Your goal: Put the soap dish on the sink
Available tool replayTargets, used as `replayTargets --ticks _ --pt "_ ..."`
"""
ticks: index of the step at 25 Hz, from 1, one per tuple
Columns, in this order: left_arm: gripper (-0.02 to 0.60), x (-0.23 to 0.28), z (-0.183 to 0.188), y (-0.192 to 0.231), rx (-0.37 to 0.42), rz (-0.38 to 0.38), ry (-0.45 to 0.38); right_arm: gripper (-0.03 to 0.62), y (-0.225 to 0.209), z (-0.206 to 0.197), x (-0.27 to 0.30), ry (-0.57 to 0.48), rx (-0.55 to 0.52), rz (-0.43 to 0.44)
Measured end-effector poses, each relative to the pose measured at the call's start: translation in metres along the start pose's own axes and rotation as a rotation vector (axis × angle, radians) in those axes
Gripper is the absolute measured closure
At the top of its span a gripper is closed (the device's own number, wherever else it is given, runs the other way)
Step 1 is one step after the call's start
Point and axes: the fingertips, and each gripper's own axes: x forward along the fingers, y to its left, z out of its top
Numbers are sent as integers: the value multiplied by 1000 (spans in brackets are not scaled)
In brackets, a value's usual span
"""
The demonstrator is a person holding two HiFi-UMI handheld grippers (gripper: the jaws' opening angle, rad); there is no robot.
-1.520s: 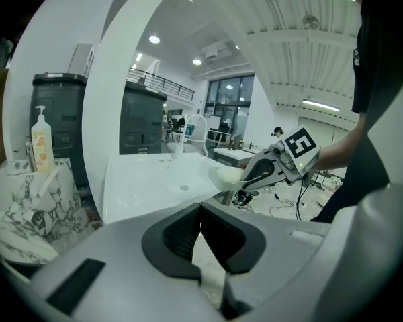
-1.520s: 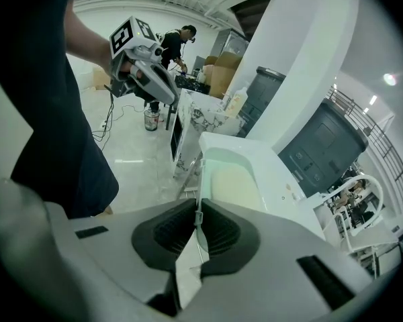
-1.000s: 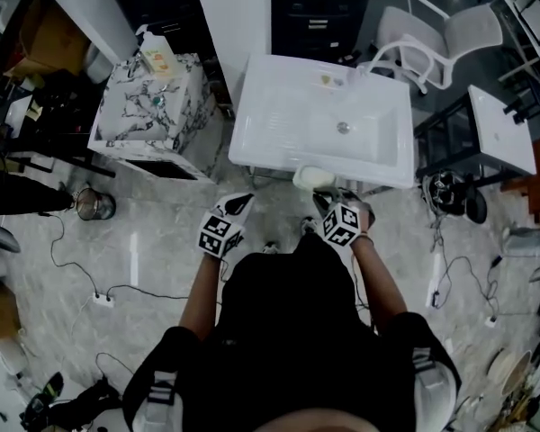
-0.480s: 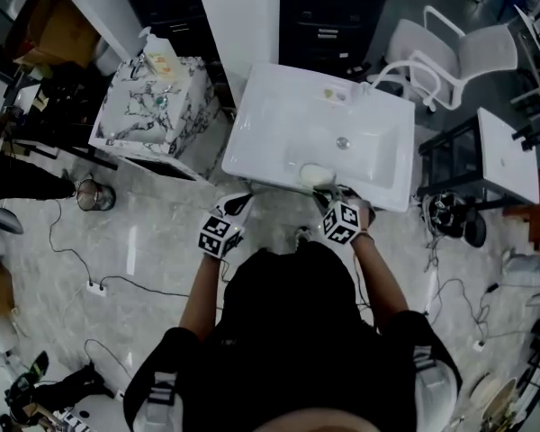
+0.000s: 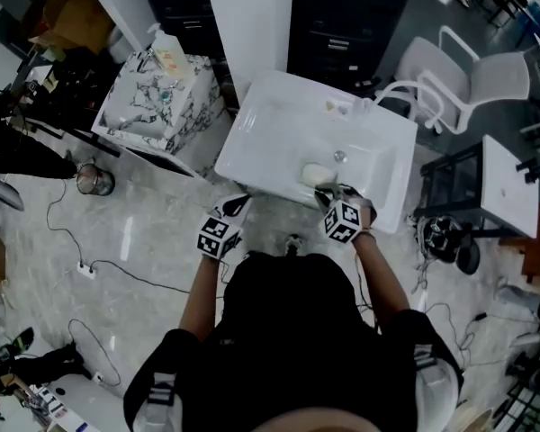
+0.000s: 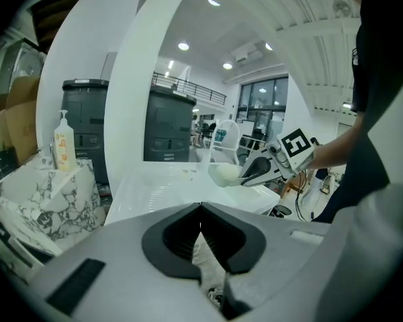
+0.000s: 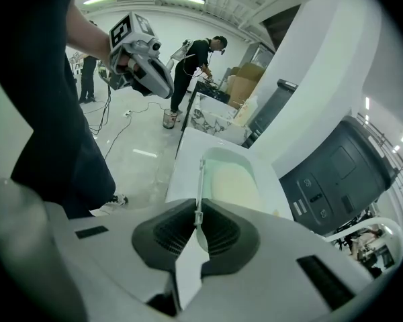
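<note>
The pale greenish-white soap dish [image 5: 316, 174] hangs over the near part of the white sink [image 5: 270, 142], held by its near edge in my right gripper [image 5: 328, 196], which is shut on it. In the right gripper view the dish [image 7: 232, 180] stretches out ahead of the shut jaws, above the sink's rim. The left gripper view shows the dish [image 6: 225, 174] held out over the basin. My left gripper [image 5: 238, 205] stays just short of the sink's front left edge; its jaws are shut with nothing between them.
A marble-patterned cabinet [image 5: 157, 97] with a soap bottle [image 5: 169, 57] stands left of the sink. A white pillar [image 5: 252, 16] rises behind it. White chairs [image 5: 468, 79] and a white table [image 5: 508, 183] stand at the right. Cables lie on the floor.
The soap dish and my right gripper have moved from in front of the sink's edge to over the basin. The left gripper has kept its place beside the sink.
</note>
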Motion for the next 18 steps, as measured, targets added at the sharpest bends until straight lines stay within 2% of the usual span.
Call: replayTargets --ticks 12,18 --pt "581 19 4 -30 -8 52 10 579 -3 -26 2 -41 -57 62" --pt "581 24 8 -23 -13 75 17 579 -13 -25 12 -54 -59 80"
